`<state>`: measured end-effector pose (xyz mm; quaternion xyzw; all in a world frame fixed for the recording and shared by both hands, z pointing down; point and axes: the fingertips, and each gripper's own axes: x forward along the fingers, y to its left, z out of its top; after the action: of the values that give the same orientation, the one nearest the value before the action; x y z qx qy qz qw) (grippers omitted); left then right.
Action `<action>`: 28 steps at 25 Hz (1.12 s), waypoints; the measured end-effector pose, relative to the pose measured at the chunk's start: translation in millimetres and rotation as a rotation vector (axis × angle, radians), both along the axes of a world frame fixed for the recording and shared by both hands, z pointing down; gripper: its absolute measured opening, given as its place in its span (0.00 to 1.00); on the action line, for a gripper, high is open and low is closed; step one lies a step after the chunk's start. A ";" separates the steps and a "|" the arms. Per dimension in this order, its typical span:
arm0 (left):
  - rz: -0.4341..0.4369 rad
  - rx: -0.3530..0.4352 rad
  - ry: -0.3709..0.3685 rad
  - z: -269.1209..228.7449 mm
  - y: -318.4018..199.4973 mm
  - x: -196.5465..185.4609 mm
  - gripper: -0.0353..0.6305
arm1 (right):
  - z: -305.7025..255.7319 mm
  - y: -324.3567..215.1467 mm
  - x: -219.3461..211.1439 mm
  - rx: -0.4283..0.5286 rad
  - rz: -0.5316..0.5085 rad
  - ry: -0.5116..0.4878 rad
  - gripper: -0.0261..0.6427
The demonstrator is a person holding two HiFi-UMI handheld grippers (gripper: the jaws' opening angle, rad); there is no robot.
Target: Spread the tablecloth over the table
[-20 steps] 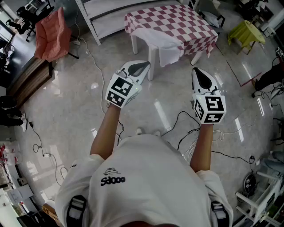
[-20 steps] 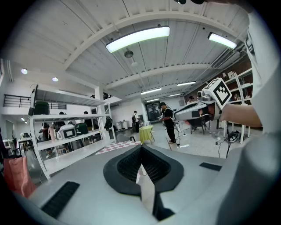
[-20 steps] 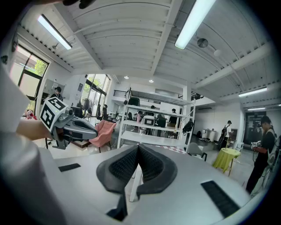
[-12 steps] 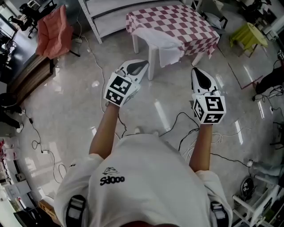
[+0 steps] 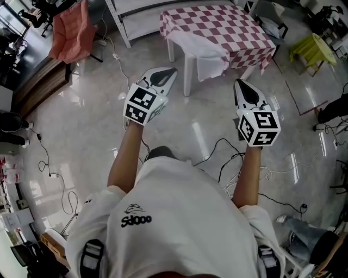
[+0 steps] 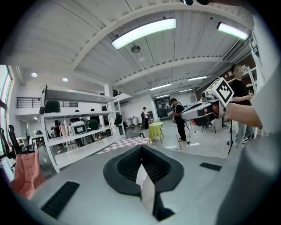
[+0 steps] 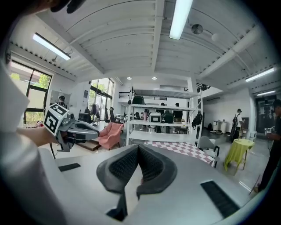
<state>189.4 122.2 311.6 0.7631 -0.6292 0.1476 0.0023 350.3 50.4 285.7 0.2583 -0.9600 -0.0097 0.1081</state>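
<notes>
A red-and-white checked tablecloth (image 5: 223,30) covers most of a small white table (image 5: 189,73) at the top of the head view; the near corner shows white cloth (image 5: 201,51) hanging down. My left gripper (image 5: 168,71) is shut and empty, held in the air a little short of the table's near leg. My right gripper (image 5: 243,85) is also shut and empty, level with the left and short of the table's right side. In the left gripper view the checked cloth (image 6: 125,143) shows far off beyond the closed jaws; in the right gripper view the checked cloth (image 7: 186,148) lies ahead too.
A white shelf rack (image 5: 138,16) stands behind the table. A pink armchair (image 5: 70,35) is at the upper left, a yellow-green stool (image 5: 312,49) at the upper right. Cables (image 5: 228,152) trail over the glossy floor by my feet. People stand in the distance.
Both grippers have shifted slightly forward toward the table, the left one up and left in the picture. The table sits a little lower in the view. The jaws stay shut.
</notes>
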 end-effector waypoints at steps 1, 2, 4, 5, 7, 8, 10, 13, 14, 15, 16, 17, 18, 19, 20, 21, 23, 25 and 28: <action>-0.004 -0.004 0.001 2.6 -2.3 -1.2 0.09 | 2.6 -2.8 -1.7 -0.003 -0.003 0.003 0.07; -0.008 -0.008 0.004 5.5 -5.2 -3.0 0.10 | 5.2 -5.7 -4.1 -0.002 -0.006 0.009 0.07; -0.013 -0.014 0.011 12.3 -13.8 -8.0 0.10 | 11.4 -12.9 -10.0 0.005 -0.014 0.024 0.07; -0.013 -0.017 0.013 15.9 -19.1 -11.2 0.10 | 14.5 -17.6 -13.4 0.007 -0.018 0.029 0.07; -0.014 -0.021 0.013 22.7 -30.5 -20.1 0.10 | 19.9 -28.5 -21.9 0.004 -0.023 0.031 0.07; -0.015 -0.022 0.016 26.0 -36.0 -25.9 0.10 | 22.5 -33.9 -27.3 0.000 -0.026 0.031 0.07; -0.014 -0.022 0.023 32.4 -48.6 -41.0 0.10 | 27.2 -45.6 -40.9 -0.008 -0.031 0.031 0.07; -0.013 -0.021 0.027 41.2 -76.4 -73.0 0.10 | 29.5 -71.2 -67.3 -0.010 -0.030 0.008 0.07; -0.011 -0.022 0.023 43.5 -88.0 -85.2 0.10 | 28.9 -81.9 -77.6 -0.006 -0.027 -0.003 0.07; -0.007 -0.023 0.016 45.4 -100.0 -97.6 0.10 | 27.9 -93.0 -88.5 0.001 -0.022 -0.008 0.07; -0.001 -0.024 0.007 46.3 -112.0 -110.1 0.10 | 26.7 -104.1 -99.8 0.011 -0.015 -0.008 0.07; 0.005 -0.022 0.001 45.5 -123.9 -122.7 0.10 | 25.3 -115.5 -111.4 0.021 -0.008 -0.002 0.07; 0.011 -0.016 0.000 43.0 -135.9 -135.2 0.10 | 23.7 -127.2 -123.1 0.029 0.000 0.006 0.07; 0.018 -0.010 0.004 39.6 -147.6 -147.3 0.10 | 22.0 -139.1 -134.7 0.035 0.008 0.013 0.07; 0.027 -0.005 0.009 36.7 -158.9 -158.3 0.10 | 20.6 -150.5 -145.7 0.037 0.018 0.018 0.07; 0.039 -0.004 0.012 34.9 -169.5 -168.2 0.10 | 19.6 -160.8 -155.9 0.036 0.029 0.022 0.07; 0.065 -0.009 0.007 33.5 -190.1 -186.5 0.10 | 18.7 -179.3 -173.6 0.031 0.054 0.026 0.07; 0.081 -0.015 0.003 33.3 -211.5 -205.8 0.10 | 18.4 -198.3 -189.9 0.028 0.077 0.032 0.07; 0.102 -0.031 0.013 37.4 -238.9 -228.2 0.10 | 23.6 -220.6 -209.6 0.023 0.105 0.051 0.07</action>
<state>-38.8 -116.7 349.1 0.7950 -0.5870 0.1525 0.0107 140.6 -170.2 309.2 0.3094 -0.9418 -0.0216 0.1298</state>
